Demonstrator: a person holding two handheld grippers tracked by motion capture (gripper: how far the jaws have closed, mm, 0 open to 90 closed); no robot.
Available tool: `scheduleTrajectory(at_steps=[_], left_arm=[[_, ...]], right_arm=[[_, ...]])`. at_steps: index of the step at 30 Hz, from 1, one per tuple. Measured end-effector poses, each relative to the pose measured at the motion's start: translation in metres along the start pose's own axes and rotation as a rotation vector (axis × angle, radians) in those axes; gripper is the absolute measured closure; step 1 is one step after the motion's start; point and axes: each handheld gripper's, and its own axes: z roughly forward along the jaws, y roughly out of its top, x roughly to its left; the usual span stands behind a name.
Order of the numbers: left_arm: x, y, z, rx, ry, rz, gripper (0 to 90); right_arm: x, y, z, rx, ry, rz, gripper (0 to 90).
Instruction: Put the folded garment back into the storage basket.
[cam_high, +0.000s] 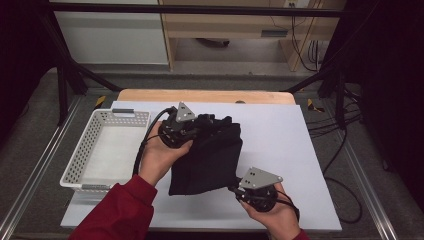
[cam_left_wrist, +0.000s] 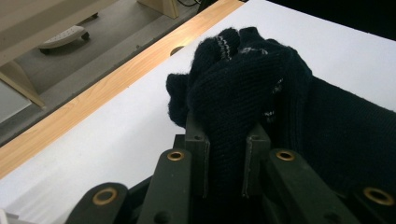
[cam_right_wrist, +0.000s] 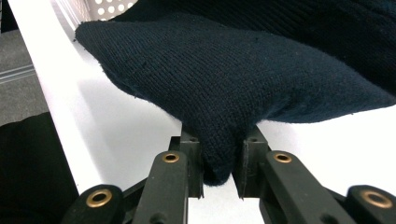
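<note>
Dark knit garment (cam_high: 207, 155) hangs folded between both grippers in the high view, over the white table cover (cam_high: 280, 145). Left gripper (cam_high: 197, 127) is at its far upper corner, clamped on a bunched bit of the fabric; right gripper (cam_high: 235, 189) is at the near lower corner, also clamped on the cloth. White perforated basket (cam_high: 90, 150) sits just left of the left gripper, apart from the garment. Red sleeve (cam_high: 120, 210) on the left forearm.

Left gripper view: garment (cam_left_wrist: 252, 88) wadded up directly ahead of the jaws, a thick fold pinched betw. them, jaws nearly together w/ knit filling the gap. Rest of the cloth trails off to the right of the gripper. White cover (cam_left_wrist: 116, 126) and wooden table edge (cam_left_wrist: 93, 98) lie beyond, to the left.

Right gripper view: garment (cam_right_wrist: 233, 79) spreads ahead and above the jaws; a corner fold drops down betw. them and is squeezed tight. Basket (cam_right_wrist: 105, 7) is far ahead, upper left, behind the cloth.
</note>
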Motion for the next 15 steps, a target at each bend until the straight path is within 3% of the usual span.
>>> scheduleTrajectory(at_steps=[15], left_arm=[[0.026, 0.005, -0.028, -0.017, 0.046, -0.001, 77.6]], right_arm=[[-0.004, 0.031, 0.016, -0.008, 0.037, -0.035, 76.3]])
